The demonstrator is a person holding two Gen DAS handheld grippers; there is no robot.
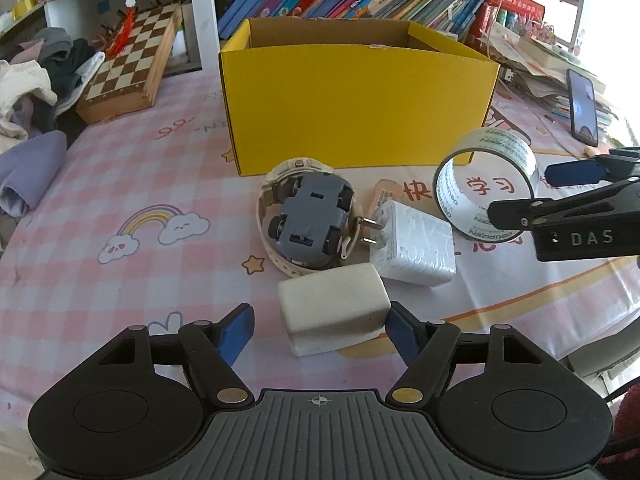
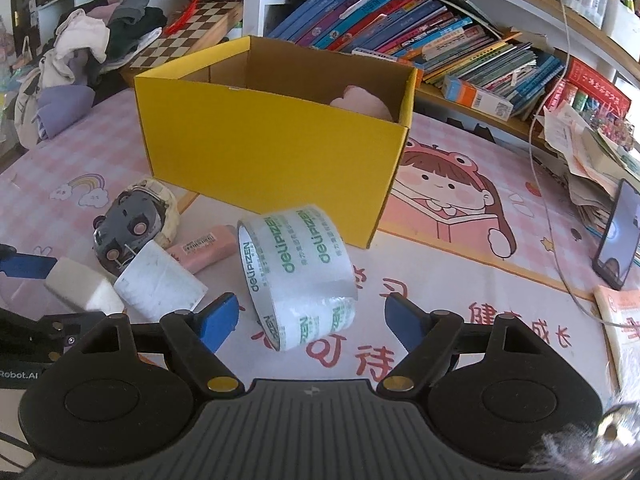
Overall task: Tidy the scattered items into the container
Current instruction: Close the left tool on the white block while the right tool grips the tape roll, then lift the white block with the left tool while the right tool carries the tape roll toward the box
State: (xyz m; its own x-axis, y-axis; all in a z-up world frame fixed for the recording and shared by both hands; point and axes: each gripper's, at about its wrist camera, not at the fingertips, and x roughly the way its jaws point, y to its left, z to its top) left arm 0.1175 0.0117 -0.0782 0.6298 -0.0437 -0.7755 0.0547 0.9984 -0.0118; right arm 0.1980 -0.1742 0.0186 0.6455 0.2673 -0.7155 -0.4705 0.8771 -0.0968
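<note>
Pink checked desk (image 1: 120, 184) before bookshelves, scattered bits heaped near open yellow cardboard box (image 1: 352, 112) for short carries: left claw (image 1: 318, 330) apart, straddling white foam block (image 1: 334, 312); right claw (image 2: 310, 320) apart around clear tape roll (image 2: 298, 276).

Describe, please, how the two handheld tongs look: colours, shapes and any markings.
Both are alike. The left tongs and the right tongs have black angular linkage arms tipped with flat blue pads, brass-coloured pivot pins, two round black discs and a ribbed grey plate with a small crosshair mark. Seen from the left wrist camera, the right one's side carries the white letters "DAS".
</note>
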